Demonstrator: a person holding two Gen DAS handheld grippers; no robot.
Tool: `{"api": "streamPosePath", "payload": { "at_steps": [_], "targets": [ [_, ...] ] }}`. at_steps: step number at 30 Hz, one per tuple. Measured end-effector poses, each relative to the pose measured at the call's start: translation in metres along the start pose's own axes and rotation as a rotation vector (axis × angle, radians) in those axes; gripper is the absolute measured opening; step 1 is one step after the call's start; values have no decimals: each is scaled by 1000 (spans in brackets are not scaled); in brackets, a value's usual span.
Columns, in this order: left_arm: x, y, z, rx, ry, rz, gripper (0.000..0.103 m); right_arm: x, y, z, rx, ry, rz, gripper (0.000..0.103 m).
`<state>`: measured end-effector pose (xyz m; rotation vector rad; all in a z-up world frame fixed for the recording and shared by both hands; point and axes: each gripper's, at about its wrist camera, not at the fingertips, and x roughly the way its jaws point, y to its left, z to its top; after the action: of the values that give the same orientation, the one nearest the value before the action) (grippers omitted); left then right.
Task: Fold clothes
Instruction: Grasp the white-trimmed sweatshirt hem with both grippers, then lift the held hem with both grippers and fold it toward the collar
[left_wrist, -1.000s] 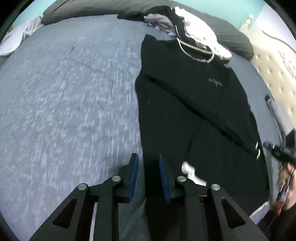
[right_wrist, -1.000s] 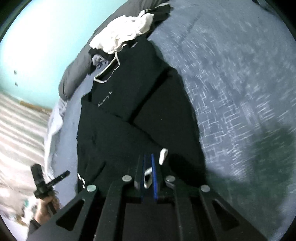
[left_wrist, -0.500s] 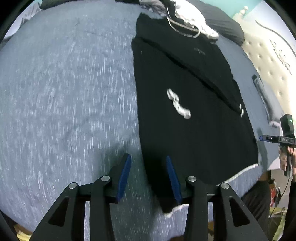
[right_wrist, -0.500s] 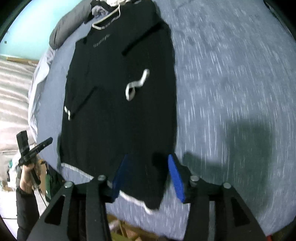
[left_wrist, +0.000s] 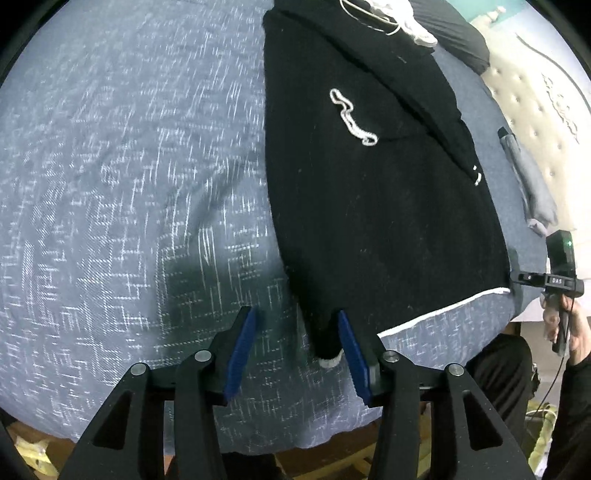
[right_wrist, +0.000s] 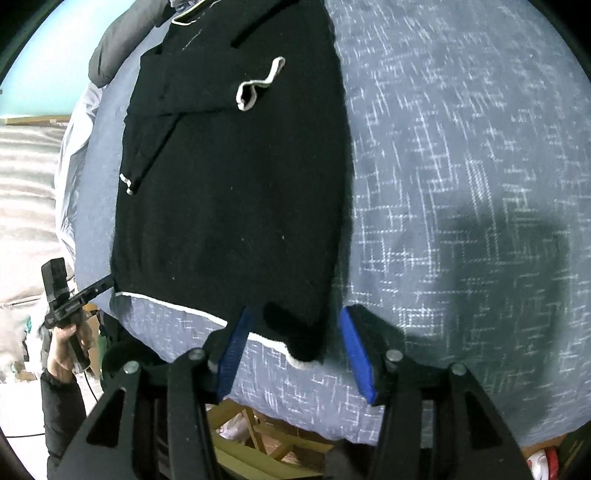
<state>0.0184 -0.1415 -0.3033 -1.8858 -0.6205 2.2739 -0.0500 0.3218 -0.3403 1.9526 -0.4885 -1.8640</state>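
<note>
Both tongs, left (left_wrist: 295, 354) and right (right_wrist: 295, 350), opening, each straddling a black garment (left_wrist: 369, 192) hem corner unpinched

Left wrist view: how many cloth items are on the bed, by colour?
Black: 1, the sweater lying flat
Grey: 1, a small garment by the headboard
White: 1, crumpled cloth beyond the sweater's collar, partly cut off
Dark grey: 1, the pillow
Total: 4
</note>
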Motion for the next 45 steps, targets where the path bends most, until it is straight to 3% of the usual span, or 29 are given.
{"api": "streamPosePath", "payload": {
  "at_steps": [12,14,23,25,28,36,45],
  "targets": [
    [9,-15,-1,28,4,-72,49,4,1,0,-3,14,2,52],
    [12,-15,-1,26,4,-70,45,7,1,0,-4,16,0,52],
    [19,-19,-1,40,4,-87,11,8,2,0,-30,3,1,51],
    [20,-23,-1,49,-2,-88,8,9,8,-1,-62,-3,-4,29],
    [17,-28,-1,64,-11,-88,7,8,16,-2,-103,-18,-12,9],
    [-21,-41,5,118,-78,-109,7,-28,39,-2,-194,-105,19,6],
    [-61,-40,-25,178,-144,-115,6,-68,68,-20,-298,-163,36,5]
  ]
}}
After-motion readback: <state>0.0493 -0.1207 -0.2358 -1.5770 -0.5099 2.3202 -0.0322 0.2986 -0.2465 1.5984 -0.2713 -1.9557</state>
